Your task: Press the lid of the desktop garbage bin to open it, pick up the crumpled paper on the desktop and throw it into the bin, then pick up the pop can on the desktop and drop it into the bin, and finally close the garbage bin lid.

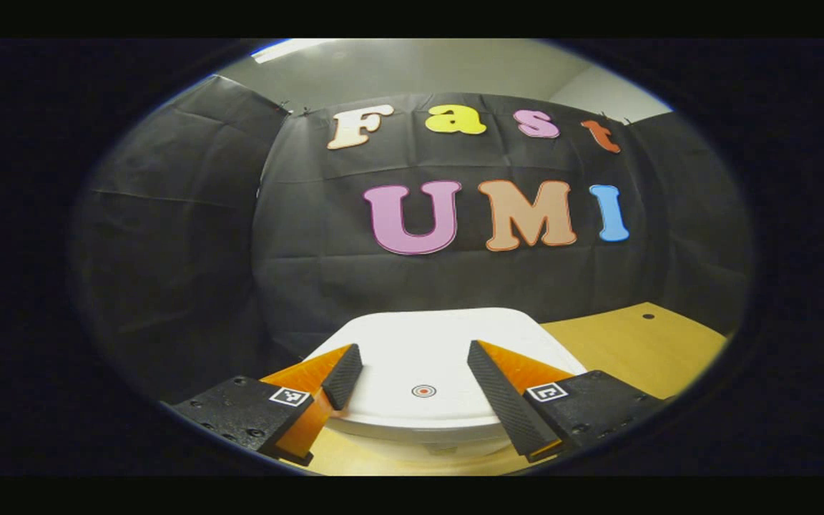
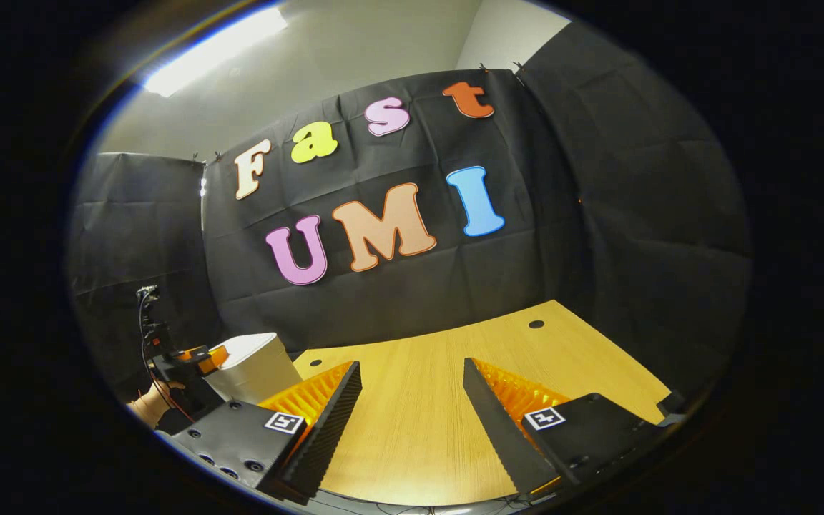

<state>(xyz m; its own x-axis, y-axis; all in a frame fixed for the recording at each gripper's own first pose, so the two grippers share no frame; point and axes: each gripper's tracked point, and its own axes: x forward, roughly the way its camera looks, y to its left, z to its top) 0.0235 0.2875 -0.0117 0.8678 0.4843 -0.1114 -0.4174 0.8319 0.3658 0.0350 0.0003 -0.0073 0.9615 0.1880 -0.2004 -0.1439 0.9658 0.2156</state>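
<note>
A white garbage bin (image 1: 419, 361) with its lid down stands on the wooden desk right in front of my left gripper (image 1: 412, 361). A small round target mark (image 1: 423, 390) sits on the lid between the fingers. The left gripper hangs open just above the lid, with nothing held. My right gripper (image 2: 412, 379) is open over bare desk. In the right gripper view the bin (image 2: 254, 366) stands at the far left, with the left gripper (image 2: 190, 361) and a hand (image 2: 146, 406) at it.
The wooden desk (image 2: 419, 415) runs back to the black cloth wall. Two small dark holes (image 2: 536, 324) mark the desk near its far edge. A cable (image 2: 147, 322) hangs behind the left gripper.
</note>
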